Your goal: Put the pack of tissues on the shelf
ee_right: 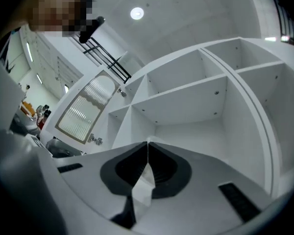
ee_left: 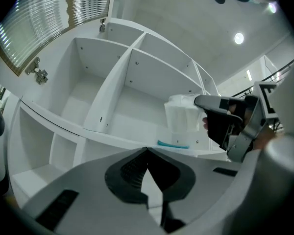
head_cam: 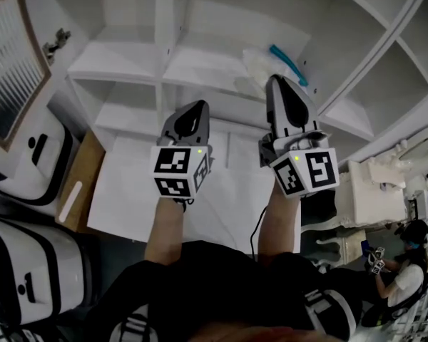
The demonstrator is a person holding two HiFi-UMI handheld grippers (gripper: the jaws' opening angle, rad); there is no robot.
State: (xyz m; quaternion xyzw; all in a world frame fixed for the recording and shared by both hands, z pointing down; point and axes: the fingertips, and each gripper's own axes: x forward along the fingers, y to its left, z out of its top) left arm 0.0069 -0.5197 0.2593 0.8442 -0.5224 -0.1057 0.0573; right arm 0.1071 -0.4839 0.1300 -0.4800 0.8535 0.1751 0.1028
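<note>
Nearest, at 6 o'clock in the head view: two forearms coming out of a dark top, each carrying a gripper. Just above them the marker cubes, left cube (head_cam: 180,169) a touch toward 9 o'clock of centre, right cube (head_cam: 308,171) out at 3 o'clock.

Left gripper (head_cam: 198,107) just above centre at 12 o'clock, jaws pressed together tip to tip, nothing between them, clear of the pack.

Right gripper (head_cam: 277,83) farther out, toward 1 o'clock, jaws closed as well, nipping a thin white fold of the pack of tissues (head_cam: 255,66). Pack upright at that gripper's tip, inside the white shelf (head_cam: 128,66), in the compartment right of the upright divider. Resting on the board or hanging just over it: impossible to tell.

Just beside the pack, a teal strip (head_cam: 288,63) on that same compartment's board.

Off at 9 o'clock, white cases (head_cam: 36,155) with dark trim. Up at 10 o'clock, a louvred panel (head_cam: 11,77) in a wooden frame. Far away at 4 o'clock, another person (head_cam: 406,269).
</note>
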